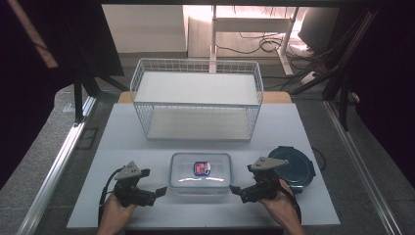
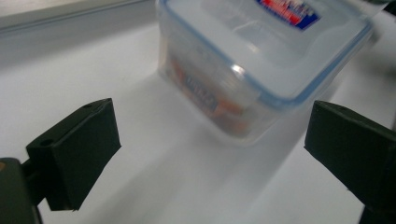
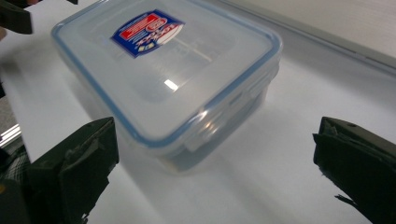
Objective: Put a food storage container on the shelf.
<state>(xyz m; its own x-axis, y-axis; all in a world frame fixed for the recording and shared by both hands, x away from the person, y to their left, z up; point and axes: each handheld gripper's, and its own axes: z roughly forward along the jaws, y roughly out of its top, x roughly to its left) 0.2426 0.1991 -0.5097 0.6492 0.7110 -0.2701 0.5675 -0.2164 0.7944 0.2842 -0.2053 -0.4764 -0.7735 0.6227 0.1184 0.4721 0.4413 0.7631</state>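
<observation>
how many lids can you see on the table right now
2. One clear lid is on the box between the left gripper and right gripper. One dark round lid lies loose on the table, behind the right gripper.

I'm working in a lab-like room: past the jaws a white tabletop [image 1: 122,147] on metal rails [image 1: 58,156], loose cables [image 1: 254,46] on the floor.

The tongs [image 2: 212,154] are standing wide open, one black jaw at the lower left of the frame and the other at the lower right. Between and beyond them, a clear box [image 2: 233,79] is sitting on the white bench [image 2: 140,186], filling the upper centre and right. Its lid [image 2: 280,51] is carrying a blue rim and a red-and-blue label [image 2: 287,11]. Something orange is showing blurrily through its wall.
</observation>
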